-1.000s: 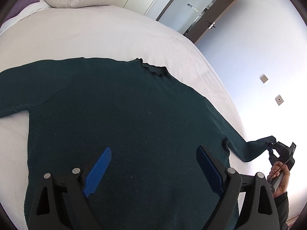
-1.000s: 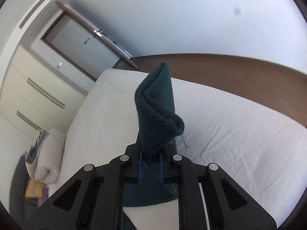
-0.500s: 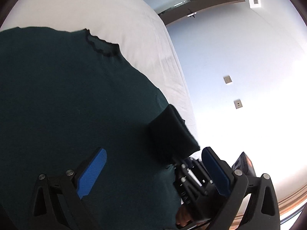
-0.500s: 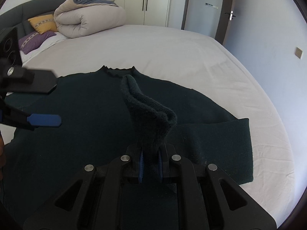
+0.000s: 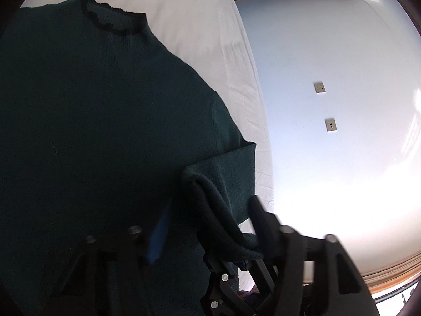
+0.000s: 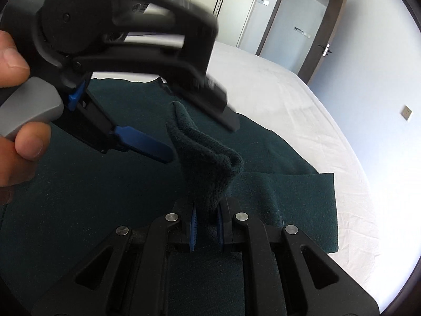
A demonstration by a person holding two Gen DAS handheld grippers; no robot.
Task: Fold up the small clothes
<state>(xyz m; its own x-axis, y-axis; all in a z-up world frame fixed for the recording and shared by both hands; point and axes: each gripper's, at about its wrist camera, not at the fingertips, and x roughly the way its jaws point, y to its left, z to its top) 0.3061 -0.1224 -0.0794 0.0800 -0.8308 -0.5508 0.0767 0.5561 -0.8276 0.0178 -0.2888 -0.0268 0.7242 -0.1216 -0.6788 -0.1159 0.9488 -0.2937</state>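
A dark green sweater lies flat on the white bed, frilled collar toward the far end. Its right sleeve is folded in over the body. My right gripper is shut on the sleeve cuff, which stands up out of the jaws. My left gripper has come in from the left and its jaws are closing with that cuff between them. One blue pad is at the cuff's side; the other finger is blurred. In the left wrist view the cuff sits between my left gripper's fingers.
A hand holds the left gripper's grey trigger. The bed's edge runs along the right, with a pale wall and sockets beyond. A door and wardrobes stand at the far end of the room.
The right gripper carried the sleeve cuff from beyond the bed's edge over the sweater's body, folding the sleeve in. The left gripper swung right to the cuff and its wide jaws narrowed around it.
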